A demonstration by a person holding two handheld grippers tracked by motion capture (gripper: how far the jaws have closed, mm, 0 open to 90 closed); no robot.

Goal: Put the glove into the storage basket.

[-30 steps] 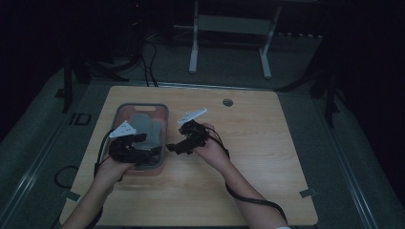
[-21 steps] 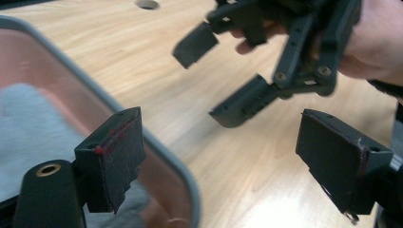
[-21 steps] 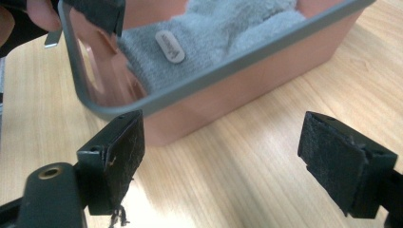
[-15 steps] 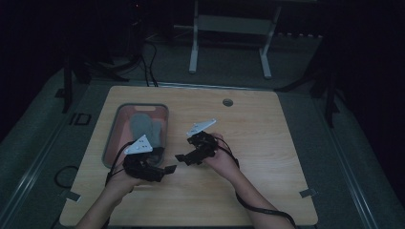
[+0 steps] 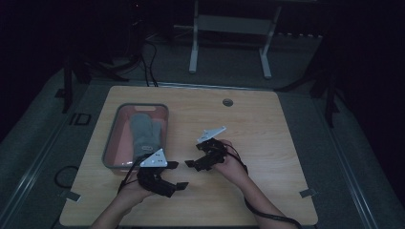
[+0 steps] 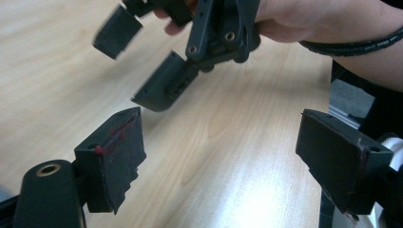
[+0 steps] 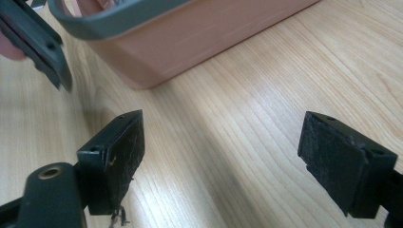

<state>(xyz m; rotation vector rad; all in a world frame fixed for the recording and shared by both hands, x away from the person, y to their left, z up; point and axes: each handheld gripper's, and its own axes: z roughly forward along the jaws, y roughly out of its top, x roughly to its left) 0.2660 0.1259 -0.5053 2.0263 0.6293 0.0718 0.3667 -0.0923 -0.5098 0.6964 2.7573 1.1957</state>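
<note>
**Both grippers empty near the pink bin, mitt lying inside**

Nearest the person, the left gripper (image 5: 175,175) hangs low over the bare table (image 5: 267,143), its jaws spread wide with nothing between them, as the left gripper view confirms. Just beyond and to the right, the right gripper (image 5: 192,163) faces it, jaws likewise wide and empty over the wood

Judging from this, the hands are between grasps, so the sound way on is to keep both sets of jaws open, hold the two grippers apart so the tips don't knock, and approach the bin from above rather than across its rim

Farther off at the left sits the pink bin (image 5: 111,143) with a grey rim. Inside it lies a grey oven mitt (image 5: 143,133), flat, cuff toward the far end, touched by neither gripper
</note>
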